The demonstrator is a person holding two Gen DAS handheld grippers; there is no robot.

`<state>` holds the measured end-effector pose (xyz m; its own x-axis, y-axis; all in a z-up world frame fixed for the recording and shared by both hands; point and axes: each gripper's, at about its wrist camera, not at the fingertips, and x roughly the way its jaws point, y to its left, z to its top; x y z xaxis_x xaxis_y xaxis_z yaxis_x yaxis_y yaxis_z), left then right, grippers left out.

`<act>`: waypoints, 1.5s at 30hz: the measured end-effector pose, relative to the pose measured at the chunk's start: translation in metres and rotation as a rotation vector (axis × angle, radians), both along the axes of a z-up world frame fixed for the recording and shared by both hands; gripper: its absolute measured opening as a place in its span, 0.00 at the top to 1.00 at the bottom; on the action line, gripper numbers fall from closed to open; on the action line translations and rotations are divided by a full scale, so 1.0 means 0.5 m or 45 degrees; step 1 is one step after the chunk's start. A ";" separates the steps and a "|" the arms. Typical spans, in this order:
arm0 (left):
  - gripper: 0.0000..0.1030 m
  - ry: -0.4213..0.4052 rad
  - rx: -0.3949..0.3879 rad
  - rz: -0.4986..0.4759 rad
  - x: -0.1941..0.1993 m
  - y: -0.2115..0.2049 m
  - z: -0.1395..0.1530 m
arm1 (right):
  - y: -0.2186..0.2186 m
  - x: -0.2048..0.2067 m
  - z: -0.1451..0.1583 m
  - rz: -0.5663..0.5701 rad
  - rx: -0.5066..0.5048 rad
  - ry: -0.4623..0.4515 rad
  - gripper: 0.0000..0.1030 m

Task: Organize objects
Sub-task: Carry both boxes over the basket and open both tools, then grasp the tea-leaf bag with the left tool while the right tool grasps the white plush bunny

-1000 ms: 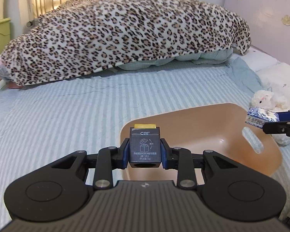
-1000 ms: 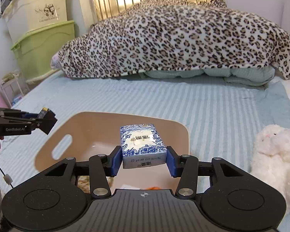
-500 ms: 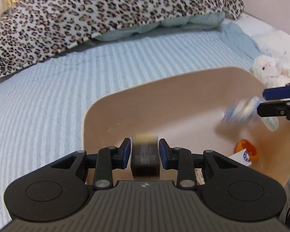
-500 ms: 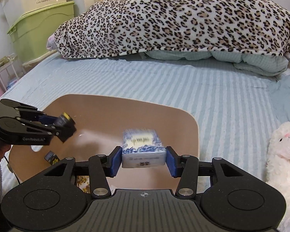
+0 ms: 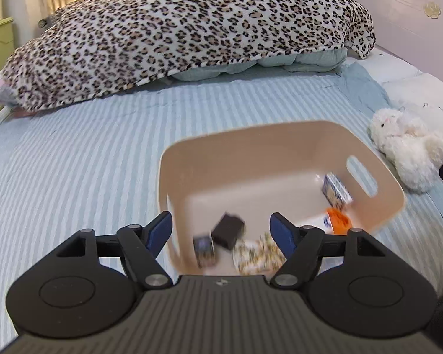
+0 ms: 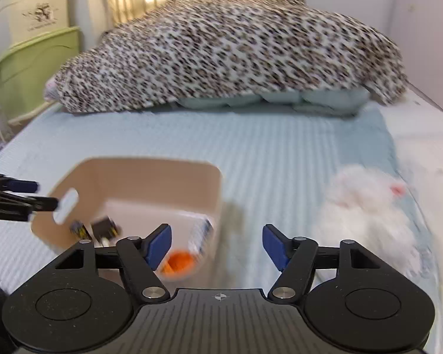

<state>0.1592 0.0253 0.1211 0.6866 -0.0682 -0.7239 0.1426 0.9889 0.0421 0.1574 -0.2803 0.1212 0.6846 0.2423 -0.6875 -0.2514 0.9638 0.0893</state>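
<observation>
Inside 1 tan bin (image 5: pixel 378 159): 2 boxes, 1 orange lid (image 5: pixel 338 221); 2 grippers spread.

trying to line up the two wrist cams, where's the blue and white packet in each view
Left wrist view: the blue and white packet lies inside the beige bin, at its right end below the handle slot.
Right wrist view: the same packet leans against the bin's right wall, just above the orange item, blurred.
Shared landmark: the white plush toy, on the bed to the right of the bin in both.
</observation>
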 end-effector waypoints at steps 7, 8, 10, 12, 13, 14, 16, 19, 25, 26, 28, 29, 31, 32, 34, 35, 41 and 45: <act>0.15 0.124 -0.022 -0.002 -0.073 -0.023 -0.058 | -0.053 -0.052 -0.031 -0.070 -0.018 0.105 0.25; 0.15 0.138 -0.013 0.000 -0.076 -0.029 -0.072 | -0.053 -0.048 -0.040 -0.065 -0.008 0.125 0.25; 0.15 0.138 0.023 0.022 -0.075 -0.041 -0.102 | -0.047 -0.046 -0.061 -0.059 -0.015 0.156 0.25; 0.15 0.125 0.052 0.052 -0.069 -0.048 -0.129 | -0.030 -0.040 -0.087 -0.042 -0.029 0.179 0.25; 0.15 0.127 0.060 0.071 -0.066 -0.049 -0.142 | -0.019 -0.034 -0.098 -0.036 -0.028 0.192 0.26; 0.15 0.130 0.060 0.091 -0.062 -0.048 -0.152 | -0.008 -0.026 -0.111 -0.031 -0.021 0.206 0.26; 0.15 0.123 0.037 0.127 -0.054 -0.041 -0.161 | 0.012 -0.008 -0.136 -0.027 -0.008 0.235 0.27; 0.15 0.099 0.014 0.169 -0.041 -0.028 -0.161 | 0.045 0.018 -0.165 -0.031 -0.007 0.248 0.29; 0.15 0.063 0.005 0.203 -0.009 -0.009 -0.157 | 0.073 0.057 -0.172 -0.063 0.056 0.198 0.30; 0.15 0.066 -0.006 0.210 0.000 -0.005 -0.158 | 0.073 0.064 -0.172 -0.070 0.065 0.190 0.30; 0.15 0.072 -0.030 0.227 0.016 0.004 -0.163 | 0.072 0.078 -0.172 -0.082 0.075 0.183 0.30; 0.15 0.075 -0.034 0.234 0.023 0.007 -0.166 | 0.072 0.085 -0.175 -0.091 0.084 0.181 0.30; 0.15 0.082 -0.034 0.247 0.038 0.013 -0.174 | 0.067 0.101 -0.181 -0.112 0.110 0.180 0.31; 0.15 0.085 -0.036 0.255 0.043 0.016 -0.178 | 0.064 0.108 -0.184 -0.125 0.129 0.178 0.31; 0.15 0.101 -0.045 0.270 0.054 0.020 -0.185 | 0.059 0.122 -0.190 -0.148 0.156 0.178 0.31; 0.15 0.116 -0.048 0.273 0.057 0.019 -0.189 | 0.058 0.127 -0.192 -0.155 0.160 0.178 0.31; 0.15 0.248 -0.107 0.143 0.037 -0.002 -0.201 | 0.035 0.123 -0.161 -0.146 0.041 0.089 0.31; 0.15 0.332 -0.143 0.046 -0.006 -0.030 -0.206 | -0.026 0.120 -0.122 -0.194 -0.071 0.023 0.24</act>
